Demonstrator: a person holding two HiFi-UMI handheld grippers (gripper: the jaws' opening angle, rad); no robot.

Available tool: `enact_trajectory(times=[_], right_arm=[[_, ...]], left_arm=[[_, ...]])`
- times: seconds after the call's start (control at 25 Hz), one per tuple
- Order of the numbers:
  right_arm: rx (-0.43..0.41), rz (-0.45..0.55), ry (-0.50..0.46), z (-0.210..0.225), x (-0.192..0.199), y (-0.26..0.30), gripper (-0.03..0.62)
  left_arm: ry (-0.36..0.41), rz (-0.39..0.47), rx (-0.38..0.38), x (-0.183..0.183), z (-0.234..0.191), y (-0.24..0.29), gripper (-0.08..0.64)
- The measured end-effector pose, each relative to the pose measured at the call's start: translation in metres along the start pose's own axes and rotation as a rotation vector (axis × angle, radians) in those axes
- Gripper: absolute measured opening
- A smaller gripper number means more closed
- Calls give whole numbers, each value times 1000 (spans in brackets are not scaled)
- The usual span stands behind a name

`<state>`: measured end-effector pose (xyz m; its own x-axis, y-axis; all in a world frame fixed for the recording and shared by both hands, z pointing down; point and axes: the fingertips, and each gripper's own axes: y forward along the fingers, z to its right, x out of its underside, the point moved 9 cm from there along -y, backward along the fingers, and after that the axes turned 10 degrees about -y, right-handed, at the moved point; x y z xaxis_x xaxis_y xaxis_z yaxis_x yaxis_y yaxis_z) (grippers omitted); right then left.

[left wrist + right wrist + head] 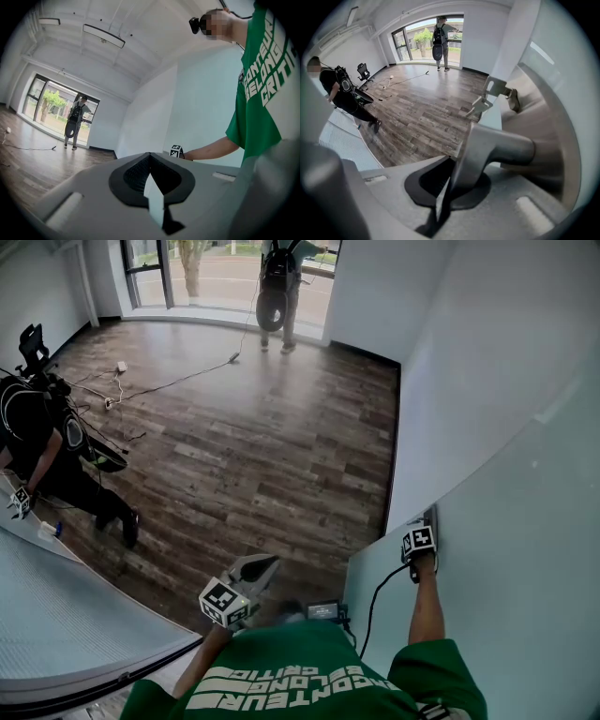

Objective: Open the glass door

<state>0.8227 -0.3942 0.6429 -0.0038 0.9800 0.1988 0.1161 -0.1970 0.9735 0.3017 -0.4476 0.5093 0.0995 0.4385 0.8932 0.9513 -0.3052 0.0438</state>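
The right claw (449, 185) is closed on the flat metal lever of the door handle (497, 145) and is pointed steeply down. The handle is carried at the edge of the frosted glass door (511, 549), which appears to be swung partly open already. The left claw (150, 180) is held closed and empty, well left of the handle. A slip off the smooth lever is to be feared if the pull is made at an angle, since only a narrow edge is pinched. No containers are seen near the handle.
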Motion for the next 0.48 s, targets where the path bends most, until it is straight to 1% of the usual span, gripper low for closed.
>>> enact_trajectory(times=[0.48], right_arm=[[10, -4, 34, 22, 13, 5, -6]], left_arm=[[19, -10, 4, 2, -7, 7, 15]])
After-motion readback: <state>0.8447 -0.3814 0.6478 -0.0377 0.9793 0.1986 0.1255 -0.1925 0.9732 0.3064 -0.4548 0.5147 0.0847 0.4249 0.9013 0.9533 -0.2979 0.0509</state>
